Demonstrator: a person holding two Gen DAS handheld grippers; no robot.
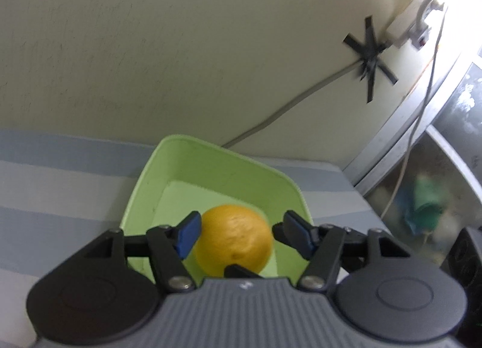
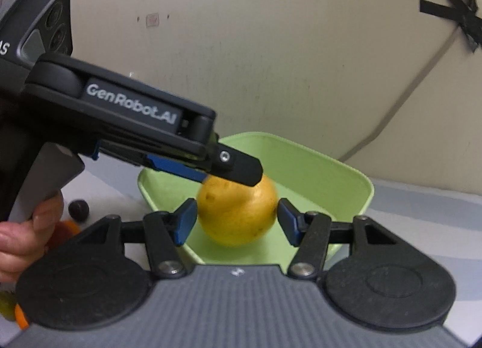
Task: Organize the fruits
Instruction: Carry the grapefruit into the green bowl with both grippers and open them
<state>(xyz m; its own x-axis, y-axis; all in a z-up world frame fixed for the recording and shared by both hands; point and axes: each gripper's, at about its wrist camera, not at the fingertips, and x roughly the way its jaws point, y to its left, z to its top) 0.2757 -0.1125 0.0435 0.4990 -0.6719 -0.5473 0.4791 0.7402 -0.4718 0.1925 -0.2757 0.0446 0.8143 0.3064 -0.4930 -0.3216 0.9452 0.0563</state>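
A yellow-orange round fruit [image 1: 233, 238] sits in a light green square tray [image 1: 211, 164]. My left gripper [image 1: 238, 235] is open around the fruit, its left pad touching and its right pad a little off. In the right wrist view the same fruit [image 2: 238, 215] lies in the tray [image 2: 331, 167], with my right gripper [image 2: 236, 220] open on either side of it. The left gripper's fingers [image 2: 241, 169] come in from the left and rest over the fruit's top.
The tray stands on a blue-and-white striped cloth [image 1: 60, 173] against a cream wall. A dark plum [image 2: 79, 209] and orange and green fruits [image 2: 18, 315] lie at the left. A cable [image 1: 286, 110] runs down the wall; a window frame [image 1: 421, 125] is at the right.
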